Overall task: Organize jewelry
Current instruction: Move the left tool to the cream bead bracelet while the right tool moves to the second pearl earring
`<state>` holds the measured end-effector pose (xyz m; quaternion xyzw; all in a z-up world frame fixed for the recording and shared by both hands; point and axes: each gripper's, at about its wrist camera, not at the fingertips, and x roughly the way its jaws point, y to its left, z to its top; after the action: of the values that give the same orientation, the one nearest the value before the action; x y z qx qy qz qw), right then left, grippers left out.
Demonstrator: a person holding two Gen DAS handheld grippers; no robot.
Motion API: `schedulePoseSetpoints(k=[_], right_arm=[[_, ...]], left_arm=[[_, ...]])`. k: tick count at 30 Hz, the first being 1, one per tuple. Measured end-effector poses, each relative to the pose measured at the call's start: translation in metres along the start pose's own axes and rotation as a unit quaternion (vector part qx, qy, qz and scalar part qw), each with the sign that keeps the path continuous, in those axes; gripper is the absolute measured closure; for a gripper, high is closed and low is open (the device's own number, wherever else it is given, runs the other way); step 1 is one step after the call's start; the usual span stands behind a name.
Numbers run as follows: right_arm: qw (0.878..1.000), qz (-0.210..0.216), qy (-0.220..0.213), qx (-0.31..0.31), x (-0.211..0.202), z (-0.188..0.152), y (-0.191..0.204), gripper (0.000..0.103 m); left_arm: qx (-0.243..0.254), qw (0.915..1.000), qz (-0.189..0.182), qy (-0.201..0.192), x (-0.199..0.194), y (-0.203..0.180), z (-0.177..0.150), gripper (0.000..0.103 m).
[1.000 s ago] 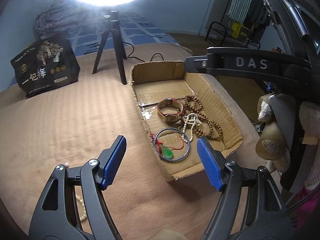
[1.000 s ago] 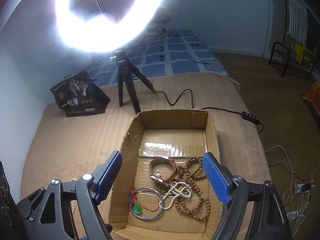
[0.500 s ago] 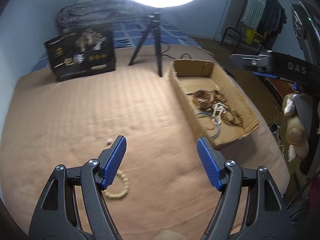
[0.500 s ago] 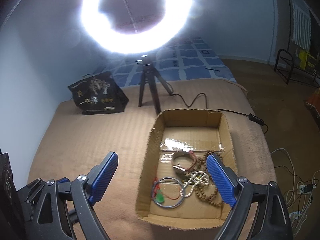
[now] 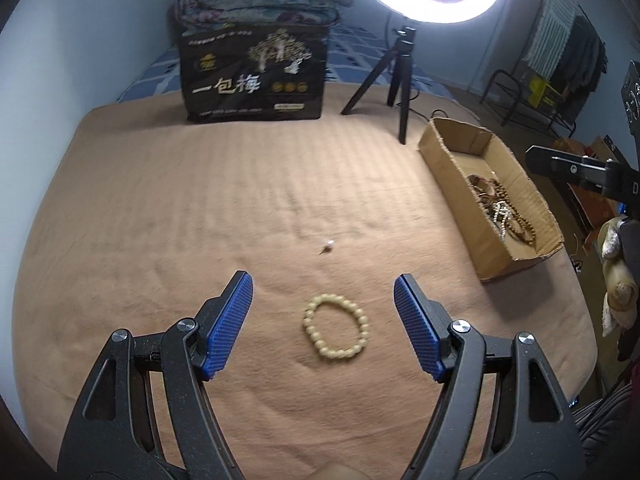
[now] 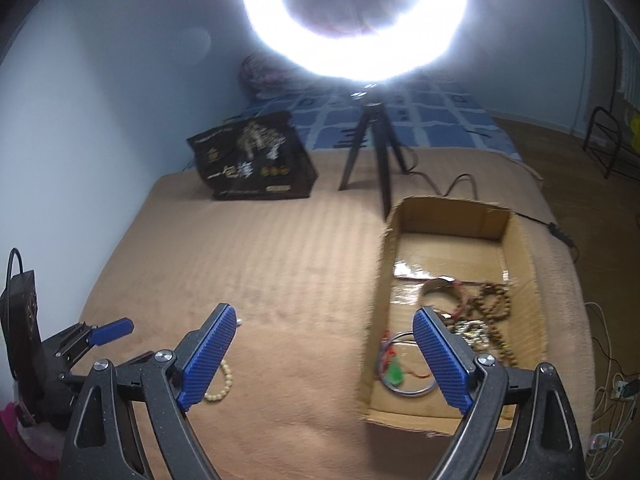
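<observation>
Bracelet (image 5: 335,327) of cream beads lies flat on the tan blanket (image 5: 200,216), between the spread, empty left gripper (image 5: 323,320) pads; light, floppy, slippery; pinch across one beaded side; right gripper (image 6: 324,356) spread, empty.

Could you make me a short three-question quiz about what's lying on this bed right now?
1. True or false: the cream bead bracelet lies inside the cardboard box.
2. The left gripper is: A) shut on the bracelet, B) open with the bracelet lying on the blanket between its fingers, C) holding a watch.
3. What small thing lies on the blanket just beyond the bracelet?

Key:
1. False; it lies on the blanket, outside the box.
2. B.
3. A tiny pale bead or stud, too small to identify.
</observation>
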<state>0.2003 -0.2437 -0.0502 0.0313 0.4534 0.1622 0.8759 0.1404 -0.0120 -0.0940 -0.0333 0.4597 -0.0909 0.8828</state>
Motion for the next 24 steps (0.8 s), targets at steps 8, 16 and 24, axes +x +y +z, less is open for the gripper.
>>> schedulePoseSetpoints(k=[8, 16, 24], right_arm=[[0.998, 0.037, 0.04, -0.031, 0.044, -0.009, 0.035, 0.021], [0.994, 0.074, 0.061, -0.05, 0.086, -0.017, 0.058, 0.044], [0.988, 0.083, 0.101, -0.087, 0.128, -0.027, 0.08, 0.064]], left_arm=[[-0.003, 0.9996, -0.006, 0.027, 0.018, 0.014, -0.013, 0.033], [-0.01, 0.998, -0.021, 0.059, 0.041, 0.02, -0.027, 0.048], [0.0, 0.9956, -0.03, 0.089, 0.068, 0.012, -0.033, 0.061]])
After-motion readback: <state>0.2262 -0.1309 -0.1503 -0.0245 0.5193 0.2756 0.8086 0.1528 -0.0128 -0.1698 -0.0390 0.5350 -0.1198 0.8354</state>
